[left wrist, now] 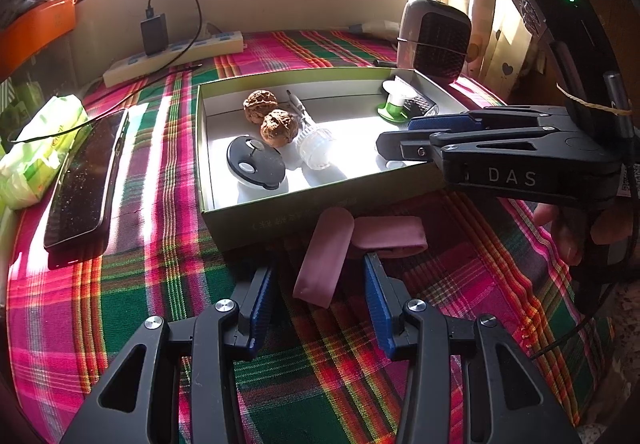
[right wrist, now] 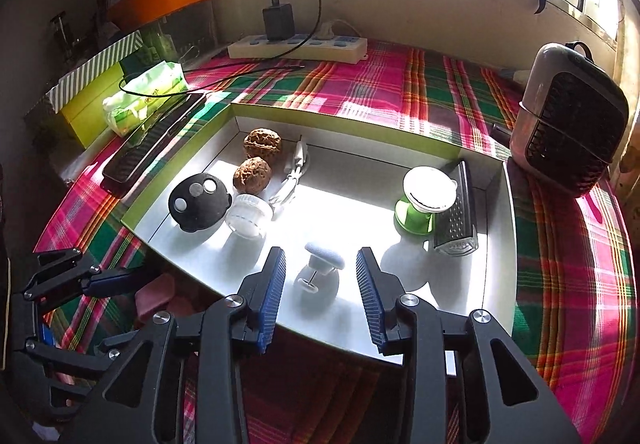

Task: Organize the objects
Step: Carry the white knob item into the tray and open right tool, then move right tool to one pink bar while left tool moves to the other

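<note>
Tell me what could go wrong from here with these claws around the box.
The right claw stands open around the small white piece in the box; lifting away could catch and tip it. The left claw straddles the pink folded item close against the box wall, so closing might nudge the box.

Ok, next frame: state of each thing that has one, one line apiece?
Left gripper: open, astride the pink case, not pressing.
Right gripper: open, small white piece between the pads, untouched.
Pink case: flap open, on the cloth outside the box.
Green box: lidless, holding items.
Small white piece: lying in the box.
Clear bottle: on its side.
Charger: plugged into the power strip.
Phone: screen dark.
</note>
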A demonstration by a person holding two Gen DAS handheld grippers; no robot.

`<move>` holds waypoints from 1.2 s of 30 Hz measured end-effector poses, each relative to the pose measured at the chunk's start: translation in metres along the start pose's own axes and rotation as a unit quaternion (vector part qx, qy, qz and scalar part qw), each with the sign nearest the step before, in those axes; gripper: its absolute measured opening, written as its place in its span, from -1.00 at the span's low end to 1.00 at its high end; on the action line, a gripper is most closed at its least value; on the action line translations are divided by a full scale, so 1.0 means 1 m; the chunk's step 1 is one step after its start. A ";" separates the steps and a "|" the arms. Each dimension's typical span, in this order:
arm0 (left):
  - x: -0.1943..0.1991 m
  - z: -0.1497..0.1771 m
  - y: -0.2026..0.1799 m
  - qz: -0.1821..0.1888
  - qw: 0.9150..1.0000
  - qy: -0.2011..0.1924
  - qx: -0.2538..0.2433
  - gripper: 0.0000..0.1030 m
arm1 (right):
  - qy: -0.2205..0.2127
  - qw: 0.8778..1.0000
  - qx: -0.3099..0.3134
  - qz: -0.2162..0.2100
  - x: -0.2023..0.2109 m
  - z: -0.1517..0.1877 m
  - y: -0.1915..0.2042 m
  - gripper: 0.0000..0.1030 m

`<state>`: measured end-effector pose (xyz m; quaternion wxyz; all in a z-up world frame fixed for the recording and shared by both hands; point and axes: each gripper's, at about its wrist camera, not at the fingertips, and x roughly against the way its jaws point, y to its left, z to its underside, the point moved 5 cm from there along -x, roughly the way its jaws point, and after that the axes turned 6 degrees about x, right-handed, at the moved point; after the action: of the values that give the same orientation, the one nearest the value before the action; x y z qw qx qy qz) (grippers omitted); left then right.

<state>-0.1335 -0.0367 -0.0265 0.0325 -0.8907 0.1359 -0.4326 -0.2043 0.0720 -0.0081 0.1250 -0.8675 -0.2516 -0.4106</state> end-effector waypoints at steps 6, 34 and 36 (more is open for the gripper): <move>0.002 0.001 0.005 -0.006 1.000 -0.003 0.016 -0.42 | -0.011 1.000 -0.008 -0.007 0.009 0.003 0.001 -0.17; 0.021 0.019 0.027 -0.015 0.998 -0.004 0.056 -0.56 | 0.008 0.990 0.103 -0.093 0.011 0.036 0.065 -0.17; 0.021 0.019 0.026 -0.010 0.999 -0.003 0.050 -0.50 | 0.014 0.989 0.104 -0.100 0.009 0.037 0.067 -0.17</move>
<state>-0.1118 -0.0681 -0.0271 0.0731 -0.8905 0.1052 -0.4366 -0.1392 0.0338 -0.0251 0.1760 -0.8143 -0.3770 -0.4047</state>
